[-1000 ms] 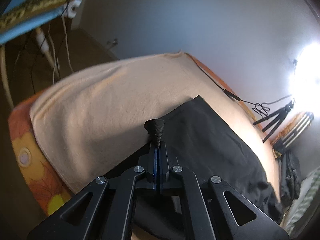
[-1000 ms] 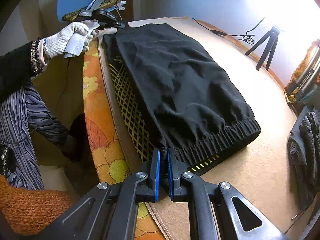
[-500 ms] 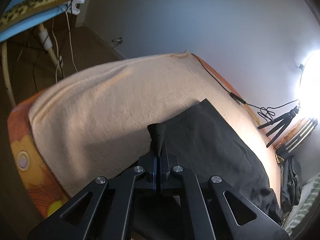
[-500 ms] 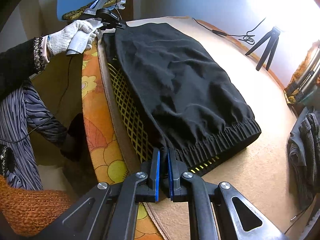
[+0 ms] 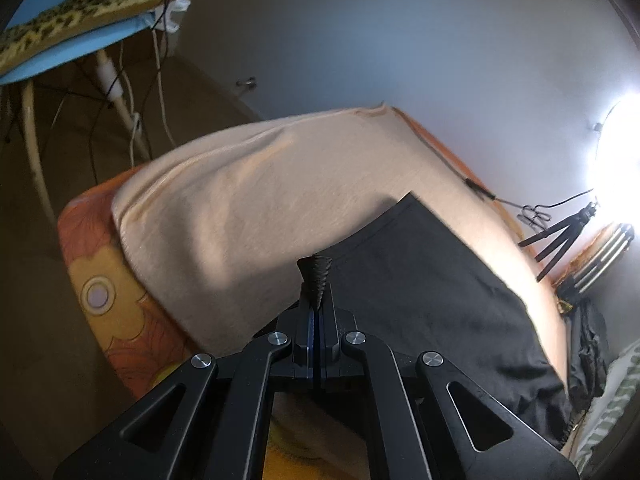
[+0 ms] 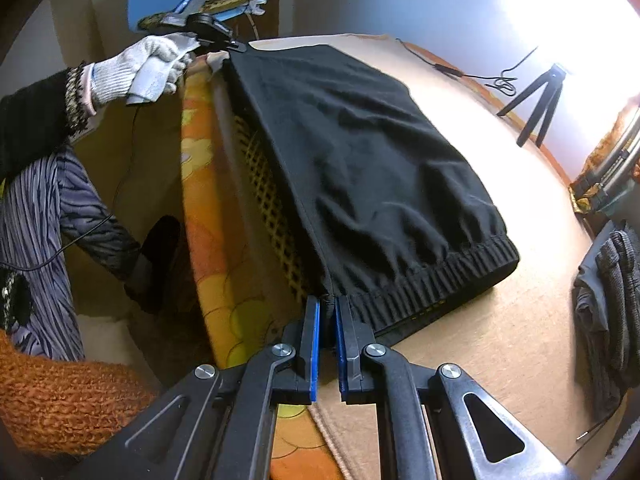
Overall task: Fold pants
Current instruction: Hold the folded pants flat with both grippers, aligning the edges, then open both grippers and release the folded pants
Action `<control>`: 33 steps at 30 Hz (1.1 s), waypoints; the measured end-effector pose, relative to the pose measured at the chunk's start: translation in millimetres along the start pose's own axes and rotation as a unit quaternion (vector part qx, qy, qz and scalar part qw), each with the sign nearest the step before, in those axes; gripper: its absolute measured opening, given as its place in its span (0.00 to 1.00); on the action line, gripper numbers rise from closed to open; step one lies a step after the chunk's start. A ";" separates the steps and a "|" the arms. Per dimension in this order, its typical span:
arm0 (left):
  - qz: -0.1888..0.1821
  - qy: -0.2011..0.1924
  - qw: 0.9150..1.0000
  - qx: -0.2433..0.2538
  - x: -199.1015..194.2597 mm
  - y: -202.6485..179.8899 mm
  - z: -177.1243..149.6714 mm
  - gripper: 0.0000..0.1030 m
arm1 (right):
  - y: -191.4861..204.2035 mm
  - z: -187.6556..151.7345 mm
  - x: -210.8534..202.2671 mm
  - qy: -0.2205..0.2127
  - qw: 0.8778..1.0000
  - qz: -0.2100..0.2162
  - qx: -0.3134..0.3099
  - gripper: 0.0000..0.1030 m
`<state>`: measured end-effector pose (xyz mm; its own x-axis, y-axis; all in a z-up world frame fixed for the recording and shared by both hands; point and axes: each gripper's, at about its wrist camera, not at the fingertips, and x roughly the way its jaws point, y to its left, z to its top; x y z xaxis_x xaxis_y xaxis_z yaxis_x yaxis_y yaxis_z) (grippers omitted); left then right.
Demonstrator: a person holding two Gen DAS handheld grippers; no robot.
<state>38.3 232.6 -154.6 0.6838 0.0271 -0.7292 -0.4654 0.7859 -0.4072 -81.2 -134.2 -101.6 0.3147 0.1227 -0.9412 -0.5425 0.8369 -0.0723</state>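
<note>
Black pants lie folded on a beige blanket, their near edge lifted off the bed's side. My right gripper is shut on the near corner of the elastic waistband. My left gripper is shut on the pants at the hem corner, a pinch of black cloth sticking out past its tips. In the right wrist view the left gripper shows far off, held by a hand in a white glove. A black-and-yellow lattice lining hangs under the lifted edge.
An orange flowered bedcover hangs down the bed's side. A small black tripod and a cable sit at the far edge by a bright lamp. Dark clothes are heaped at right. A blue chair stands beyond the bed.
The left gripper has shifted a little along the bed with the hem corner, pulling the lifted edge of the pants tighter. The right gripper has stayed in place.
</note>
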 end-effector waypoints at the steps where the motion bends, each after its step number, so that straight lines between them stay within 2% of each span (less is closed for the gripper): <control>1: 0.005 0.003 1.000 0.005 1.0 -0.6 -1.1 0.01 | 3.1 -0.9 0.5 0.000 1.000 0.003 -0.002 0.04; 10: 0.024 0.005 0.999 0.040 -4.3 -10.7 -4.7 0.02 | 11.5 -8.1 12.2 0.016 1.000 0.010 -0.008 0.05; 22: 0.031 0.017 0.999 0.027 -11.3 5.1 -6.7 0.04 | 5.6 -8.0 15.5 0.023 1.000 0.005 -0.004 0.05; 26: 0.043 0.018 0.998 0.033 -16.3 8.5 -4.9 0.04 | 5.4 -9.4 16.4 0.025 1.000 0.006 -0.004 0.05; 27: 0.047 0.020 0.998 0.031 -17.2 9.9 -4.1 0.04 | 3.7 -8.9 16.0 0.023 1.000 0.010 0.001 0.07; 30: 0.063 0.016 0.998 0.017 -25.0 19.8 0.9 0.08 | -1.5 -8.6 10.1 0.027 0.999 0.030 0.014 0.25; 33: 0.073 0.001 0.997 0.007 -37.5 26.0 7.1 0.08 | -8.7 -8.3 -3.5 0.010 0.999 0.033 0.025 0.30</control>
<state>4.6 256.4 -133.9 0.6082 0.1411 -0.7812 -0.5517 0.7827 -0.2882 -84.0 -146.4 -100.4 0.2631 0.1680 -0.9500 -0.5217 0.8531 0.0063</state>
